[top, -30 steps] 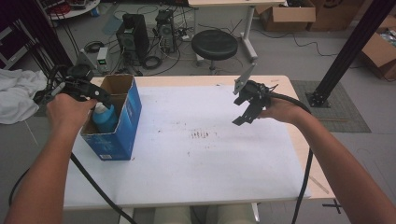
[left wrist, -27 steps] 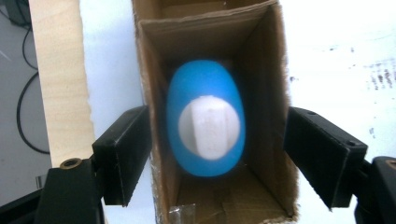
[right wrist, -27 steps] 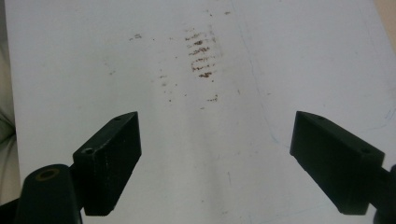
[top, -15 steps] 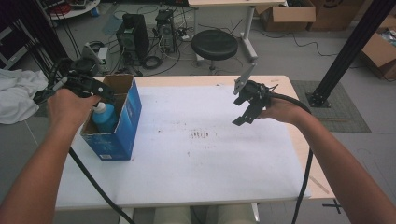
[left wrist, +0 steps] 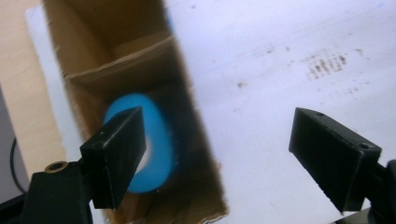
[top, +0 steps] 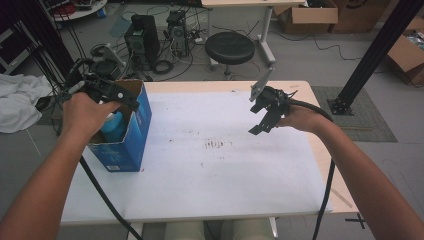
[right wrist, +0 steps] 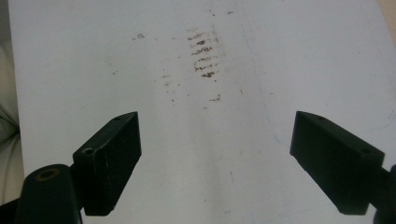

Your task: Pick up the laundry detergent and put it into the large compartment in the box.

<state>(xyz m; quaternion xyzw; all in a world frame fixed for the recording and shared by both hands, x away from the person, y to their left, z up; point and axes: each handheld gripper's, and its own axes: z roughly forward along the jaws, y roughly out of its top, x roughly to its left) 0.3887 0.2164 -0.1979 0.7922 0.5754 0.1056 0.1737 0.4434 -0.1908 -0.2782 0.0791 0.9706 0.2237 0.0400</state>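
Since the white counter (top: 210,175) takes up most of the high view, start there: bare top, a patch of brown smudges (top: 216,145) near its middle, nothing else loose on it. At the left edge of the frame stands the blue cardboard box (top: 131,135), top open, flaps up. Inside it sits the blue bottle (top: 114,129), low in the box against the near wall; in the left gripper view it is at lower left of the frame (left wrist: 159,140), blurred, partly behind one jaw.

Left gripper (top: 107,92) hovers over the box mouth at upper left. Its jaws have just been opening and now stand spread wide, nothing between them, bottle loose below. Right gripper (top: 265,112) hangs over the counter at right of centre, jaws spread too, nothing pinched; its own view shows bare counter and the smudges (right wrist: 203,51).

Step in hand looks like the release of the bottle into the box and the retreat. To do it well: lift straight up, jaws kept wide, so neither one catches a flap or the box wall and tips the box. Keep the trailing cable off the rim. Right gripper can stay parked; it isn't needed unless the box shifts.
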